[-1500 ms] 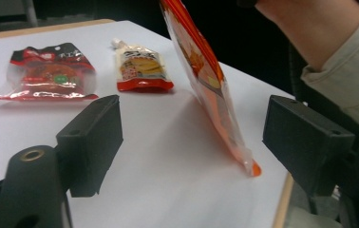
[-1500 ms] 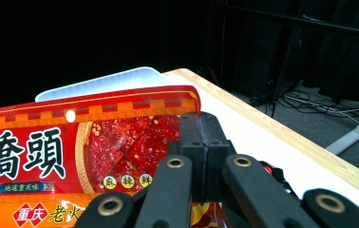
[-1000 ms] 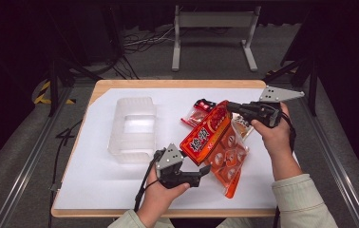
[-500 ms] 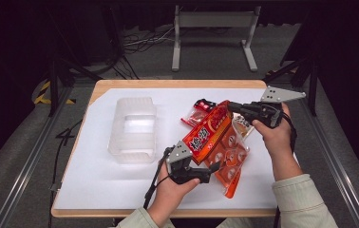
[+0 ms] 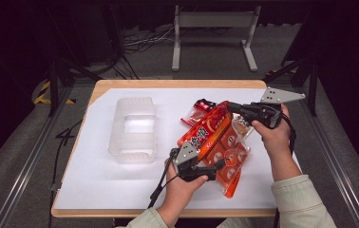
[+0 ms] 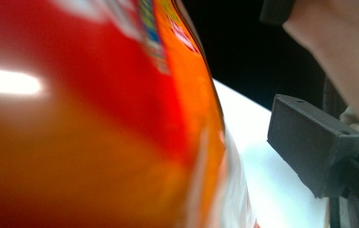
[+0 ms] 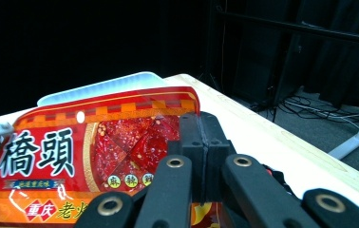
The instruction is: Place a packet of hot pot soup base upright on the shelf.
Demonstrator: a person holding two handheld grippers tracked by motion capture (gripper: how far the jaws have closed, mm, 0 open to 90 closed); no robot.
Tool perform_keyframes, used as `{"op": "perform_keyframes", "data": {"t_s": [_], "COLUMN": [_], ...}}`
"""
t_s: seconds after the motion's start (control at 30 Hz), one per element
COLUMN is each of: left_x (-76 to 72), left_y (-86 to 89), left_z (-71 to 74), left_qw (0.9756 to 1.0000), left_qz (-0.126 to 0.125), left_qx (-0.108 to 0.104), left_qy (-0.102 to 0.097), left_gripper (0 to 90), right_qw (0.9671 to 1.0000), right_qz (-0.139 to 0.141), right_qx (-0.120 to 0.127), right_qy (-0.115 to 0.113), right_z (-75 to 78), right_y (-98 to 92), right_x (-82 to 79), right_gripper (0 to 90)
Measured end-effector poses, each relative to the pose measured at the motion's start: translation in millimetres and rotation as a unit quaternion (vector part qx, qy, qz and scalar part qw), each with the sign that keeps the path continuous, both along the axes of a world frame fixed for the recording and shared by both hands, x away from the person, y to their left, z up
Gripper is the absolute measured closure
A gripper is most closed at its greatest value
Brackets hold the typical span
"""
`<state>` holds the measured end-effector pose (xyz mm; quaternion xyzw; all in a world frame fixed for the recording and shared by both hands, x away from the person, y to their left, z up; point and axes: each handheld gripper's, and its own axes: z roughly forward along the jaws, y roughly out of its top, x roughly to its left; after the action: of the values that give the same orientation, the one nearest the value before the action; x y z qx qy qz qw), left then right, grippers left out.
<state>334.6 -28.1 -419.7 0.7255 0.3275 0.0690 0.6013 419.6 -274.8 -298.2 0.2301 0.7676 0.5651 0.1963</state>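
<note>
1. Two grippers are seen working one red snack packet [image 5: 206,132], held tilted above the white table sheet [image 5: 120,185], approx. centre-right of the table, its top end toward 1 o'clock.
2. Right gripper [image 5: 232,107]: jaws pressed together on the packet's top edge; in the right gripper view [image 7: 200,142] the pads are seen pinching the printed foil.
3. Left gripper [image 5: 219,165]: jaws have just been closing a little but are spread, not pressing; the packet's lower end lies at or between them, contact not confirmed.
4. Beneath the packet, an orange multi-pack bag [image 5: 230,159] is lying flat; a smaller red sachet [image 5: 197,112] lies at 11 o'clock from it. A clear plastic tray [image 5: 133,128] stands well apart, at 9 o'clock.
5. Risk (judged): packet is held by one thin edge only; foil could slip from the right pads, or be torn/creased if the left jaws are shut off-centre and pulled.
6. Risk (judged): the orange bag could be snagged by the lower left jaw and dragged along.
7. View diffs: high view gives layout and both hands; the right gripper view gives label print and pad contact, not resolved from above; the left gripper view [image 6: 97,123] gives the packet very close and blurred, plus one grey jaw [image 6: 310,147].
</note>
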Motion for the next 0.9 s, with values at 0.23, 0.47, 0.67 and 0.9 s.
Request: {"op": "perform_keyframes", "data": {"t_s": [0.23, 0.47, 0.67, 0.9], "left_x": [1.9, 7.0, 11.6, 14.2], "left_y": [-1.4, -2.6, -0.2, 1.4], "left_z": [-3.7, -8.0, -11.2, -12.0], "left_qw": [0.9999, 0.9996, 0.9992, 0.9985], "left_qz": [-0.012, -0.023, -0.027, -0.031], "left_qx": [0.007, 0.011, -0.009, -0.027], "left_qy": [-0.009, 0.010, 0.028, 0.037], "left_gripper": [48.8, 57.4, 64.6, 69.4], "right_qw": [1.0000, 1.0000, 0.9999, 0.9998], "right_qz": [-0.003, -0.008, -0.010, -0.018], "right_qx": [0.004, 0.004, 0.010, 0.011], "right_qy": [-0.001, 0.000, 0.002, -0.003], "right_z": [-1.9, -4.7, -7.2, -5.9], "right_y": [0.3, 3.7, 4.7, 2.7], "right_x": [0.0, 1.9, 3.1, 1.5], "right_gripper": [90.0, 90.0, 90.0, 90.0]}}
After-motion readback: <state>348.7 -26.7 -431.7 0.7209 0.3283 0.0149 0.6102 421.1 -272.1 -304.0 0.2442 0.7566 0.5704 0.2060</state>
